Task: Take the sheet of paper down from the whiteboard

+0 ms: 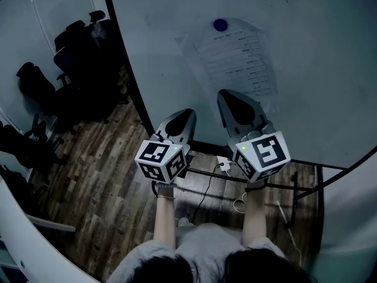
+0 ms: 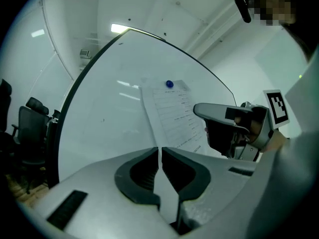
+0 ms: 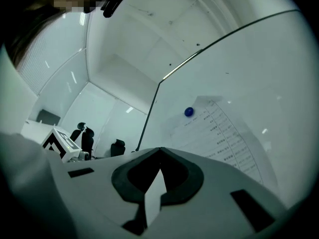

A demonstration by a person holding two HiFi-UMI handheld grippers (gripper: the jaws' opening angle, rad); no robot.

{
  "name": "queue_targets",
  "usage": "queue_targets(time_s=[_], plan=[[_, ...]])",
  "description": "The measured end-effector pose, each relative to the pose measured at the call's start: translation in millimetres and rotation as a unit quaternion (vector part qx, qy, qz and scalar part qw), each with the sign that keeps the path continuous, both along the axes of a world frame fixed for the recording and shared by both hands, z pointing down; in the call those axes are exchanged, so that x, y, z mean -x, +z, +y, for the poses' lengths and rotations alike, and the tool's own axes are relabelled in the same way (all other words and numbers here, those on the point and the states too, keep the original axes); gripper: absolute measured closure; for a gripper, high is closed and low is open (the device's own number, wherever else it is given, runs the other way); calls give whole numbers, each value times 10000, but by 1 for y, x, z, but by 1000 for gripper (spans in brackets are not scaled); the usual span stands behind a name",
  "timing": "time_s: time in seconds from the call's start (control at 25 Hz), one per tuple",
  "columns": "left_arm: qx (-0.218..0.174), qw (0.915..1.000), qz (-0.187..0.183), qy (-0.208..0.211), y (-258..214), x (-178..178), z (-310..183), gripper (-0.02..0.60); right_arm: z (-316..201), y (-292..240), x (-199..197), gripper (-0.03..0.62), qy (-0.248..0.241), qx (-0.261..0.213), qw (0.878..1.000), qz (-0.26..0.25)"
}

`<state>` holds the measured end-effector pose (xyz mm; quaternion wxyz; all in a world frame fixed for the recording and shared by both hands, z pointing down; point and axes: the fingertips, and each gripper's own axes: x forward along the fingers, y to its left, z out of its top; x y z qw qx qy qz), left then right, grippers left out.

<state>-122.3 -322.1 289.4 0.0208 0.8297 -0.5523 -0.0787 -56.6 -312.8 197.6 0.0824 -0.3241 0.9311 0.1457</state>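
A printed sheet of paper (image 1: 238, 61) hangs on the whiteboard (image 1: 330, 69), pinned at its top by a round blue magnet (image 1: 220, 24). The same sheet (image 2: 174, 116) and magnet (image 2: 169, 84) show ahead in the left gripper view, and the sheet (image 3: 224, 138) with its magnet (image 3: 188, 112) in the right gripper view. My left gripper (image 1: 187, 112) is shut and empty, short of the board, below and left of the sheet. My right gripper (image 1: 227, 93) is shut and empty too, its tip near the sheet's lower edge. Neither touches the paper.
Several black office chairs (image 1: 82, 46) stand at the left on the wood floor (image 1: 100, 175). The board's black stand base (image 1: 277, 184) and a white cable (image 1: 224, 167) lie below the grippers. The person's forearms (image 1: 165, 217) reach up from the bottom.
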Motion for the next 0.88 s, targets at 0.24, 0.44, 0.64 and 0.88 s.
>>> queue_targets(time_s=[0.24,0.44,0.64,0.88], plan=[[-64,9995,-4,299,-9,4,-17,575,-14,-28,1,594,500,-402,9977,201],[-118,9983,-13,567,-16,3,-30,575,-21,-50,-1,592,865,-700,9929,428],[-214,9963,-35,837,-18,0,-46,575,-34,-57,2,592,1236,-956,9842,836],[-307,9940,-108,1049,-23,4,-50,563,-39,-68,5,592,1557,-1096,9774,921]])
